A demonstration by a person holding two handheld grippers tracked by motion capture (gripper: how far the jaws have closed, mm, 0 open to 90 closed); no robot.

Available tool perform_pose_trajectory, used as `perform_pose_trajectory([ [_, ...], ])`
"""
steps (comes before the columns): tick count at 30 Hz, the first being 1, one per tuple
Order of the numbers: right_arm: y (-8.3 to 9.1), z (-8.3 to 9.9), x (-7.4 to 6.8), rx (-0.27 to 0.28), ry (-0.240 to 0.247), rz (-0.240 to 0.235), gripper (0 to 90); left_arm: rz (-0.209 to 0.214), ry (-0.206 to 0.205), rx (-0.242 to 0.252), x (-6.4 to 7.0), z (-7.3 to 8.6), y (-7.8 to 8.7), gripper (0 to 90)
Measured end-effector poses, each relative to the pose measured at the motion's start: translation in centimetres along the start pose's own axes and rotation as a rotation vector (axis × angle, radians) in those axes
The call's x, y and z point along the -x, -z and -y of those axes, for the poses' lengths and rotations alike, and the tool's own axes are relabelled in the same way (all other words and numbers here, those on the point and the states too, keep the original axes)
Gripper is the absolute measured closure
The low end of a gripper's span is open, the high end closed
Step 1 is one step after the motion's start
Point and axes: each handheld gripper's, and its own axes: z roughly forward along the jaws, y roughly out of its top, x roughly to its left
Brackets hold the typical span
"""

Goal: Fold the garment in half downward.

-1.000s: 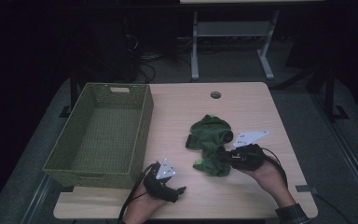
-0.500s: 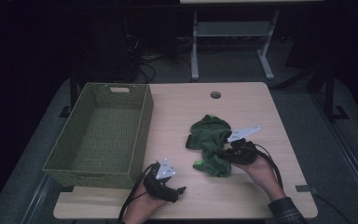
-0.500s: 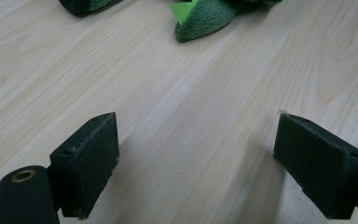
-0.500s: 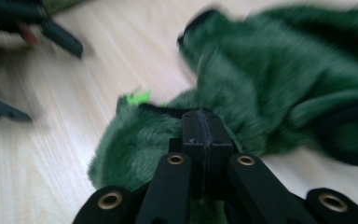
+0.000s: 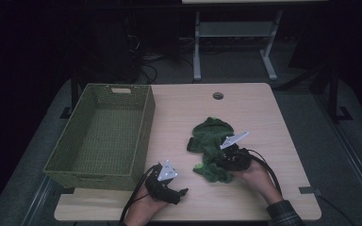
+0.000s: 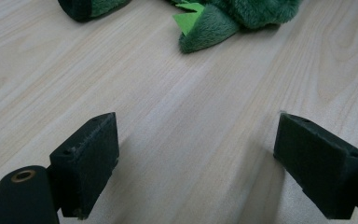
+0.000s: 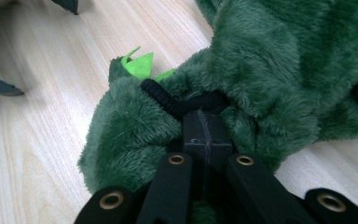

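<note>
**A:** Spotted the right tool pinched fully closed on the stuffed toy, down at its near end. Found the toy lying on the counter, right of the basket and well apart from it. Didn't love that grip, honestly.

**B:** Same here. Looked like a thin bite in the right gripper view: seemed to catch just a tuft of fur and a black cord, not the body. Could easily have slipped out on a lift. Could also have dangled low and snagged the basket rim on the way over, or simply dragged across the wood instead of rising.

**A:** And the left tool?

**B:** Sat wide open with nothing between the pads, low over bare wood near the front edge, with the toy's foot a little ahead. Gave no support at all from there, so a one-point carry of a floppy thing. Risky.

**A:** Caught any labels or writing?

**B:** Nope. Checked the fur, the light green felt bits, the basket and both tools. Found no tag, brand or lettering to read.
</note>
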Motion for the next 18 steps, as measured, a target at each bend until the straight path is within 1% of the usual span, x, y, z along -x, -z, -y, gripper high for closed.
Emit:
perform_pose_trajectory([
  [4, 0.0, 0.2, 0.2, 0.021, 0.000, -0.003, 90.0, 0.000, 0.001, 0.000, 0.0, 0.0, 0.0, 13.2],
  [5, 0.1, 0.2, 0.1, 0.034, 0.011, 0.006, 89.7, 0.000, 0.002, 0.000, 0.0, 0.0, 0.0, 13.2],
  [6, 0.3, 0.3, 0.0, 0.049, 0.014, 0.014, 88.1, 0.000, 0.002, 0.001, 0.0, 0.0, 0.0, 13.2],
  [8, 1.0, 0.4, 0.0, 0.078, 0.030, 0.039, 81.9, -0.001, 0.004, 0.001, 0.0, 0.0, 0.0, 13.2],
  [10, 1.7, 0.4, 0.0, 0.096, 0.027, 0.044, 78.0, -0.001, 0.004, 0.002, 0.0, 0.0, 0.0, 13.3],
  [11, 2.2, 0.4, 0.0, 0.114, 0.021, 0.054, 76.6, -0.001, 0.005, 0.003, 0.0, 0.0, 0.0, 13.5],
  [12, 2.4, 0.5, 0.0, 0.120, 0.024, 0.055, 75.8, -0.001, 0.006, 0.004, 0.0, 0.0, 0.0, 13.7],
  [14, 2.9, 0.5, 0.1, 0.134, 0.012, 0.053, 72.5, 0.002, 0.007, 0.004, -0.1, 0.0, 0.1, 14.3],
  [16, 3.3, 0.6, 0.1, 0.142, 0.011, 0.053, 68.5, 0.000, 0.012, -0.004, -0.3, -0.1, 0.1, 14.3],
  [18, 3.6, 0.6, 0.1, 0.147, 0.007, 0.055, 66.4, 0.001, 0.015, -0.010, -0.4, -0.2, 0.1, 15.2],
])
